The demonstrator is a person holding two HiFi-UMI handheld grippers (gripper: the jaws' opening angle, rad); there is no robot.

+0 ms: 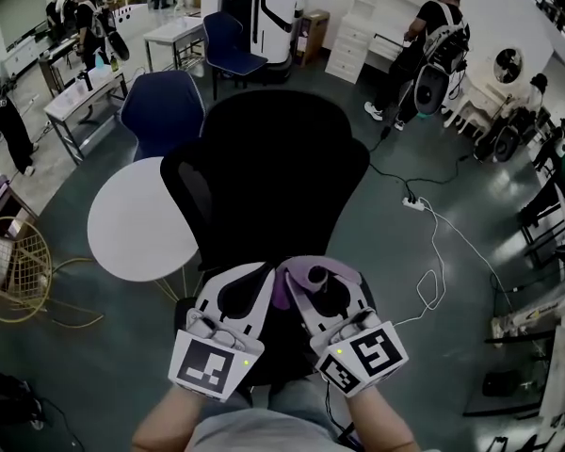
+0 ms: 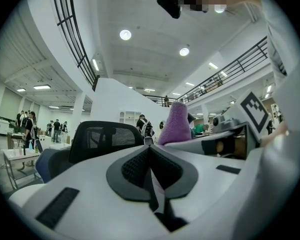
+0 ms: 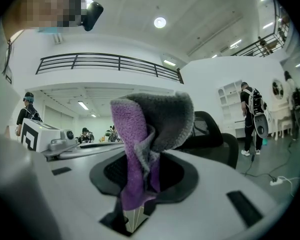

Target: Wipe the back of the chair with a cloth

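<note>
Between right gripper jaws, cloth; left gripper jaws together

Your left gripper — jaws pressed together, nothing between them. Your right gripper — jaws clamped on a purple-and-grey cloth, whose folded end stands up out of them. In the head view the two grippers sit side by side, close together, with their tips pointing away from you. The left marker cube and right marker cube face your body. Your left forearm and right forearm reach forward from the lower edge.
</note>
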